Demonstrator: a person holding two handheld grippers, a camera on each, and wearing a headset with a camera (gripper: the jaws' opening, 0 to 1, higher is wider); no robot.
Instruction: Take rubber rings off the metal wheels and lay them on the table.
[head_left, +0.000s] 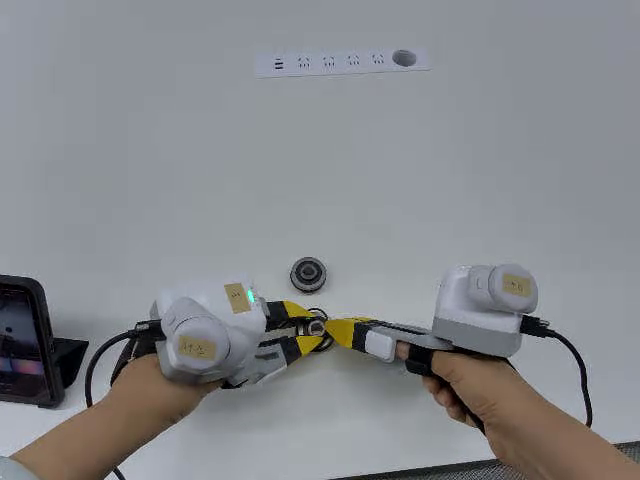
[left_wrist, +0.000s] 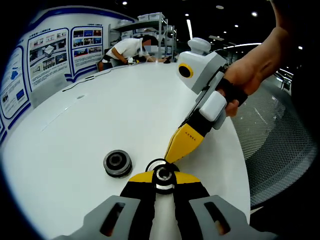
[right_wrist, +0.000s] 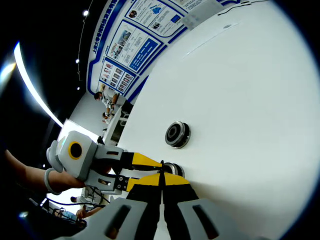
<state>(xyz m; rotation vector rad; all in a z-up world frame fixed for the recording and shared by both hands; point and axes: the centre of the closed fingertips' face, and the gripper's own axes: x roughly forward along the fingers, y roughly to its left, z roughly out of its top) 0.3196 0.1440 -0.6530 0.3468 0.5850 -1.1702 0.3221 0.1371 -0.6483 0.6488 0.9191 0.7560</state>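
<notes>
I count two metal wheels. The free wheel (head_left: 309, 273) lies flat on the white bench (head_left: 450, 180), just above frame centre in the head view and apart from both tools. The held wheel (left_wrist: 164, 175) sits low in the left gripper view, at bottom centre.

The left hand-held gripper (head_left: 307, 328) is clenched on this wheel, with one yellow tip on either side of it. The right hand-held gripper (right_wrist: 161, 179) comes in from the right of the head view with its jaws pressed together and no gap showing. Its tip touches the wheel's upper edge.

I count one rubber ring (left_wrist: 150, 165), a thin black loop standing out around that wheel. I cannot tell whether the ring is pinched between the right jaws.

Around the work:
- One power strip (head_left: 340, 62) lies at the top of the head view.
- One dark tablet (head_left: 22, 340) stands propped at the left edge.
- One black cable (head_left: 572, 362) trails from the right tool.
- In the left gripper view, a person (left_wrist: 127, 49) leans over a far table at the upper left, with wall posters (left_wrist: 47, 50) beside them.
</notes>
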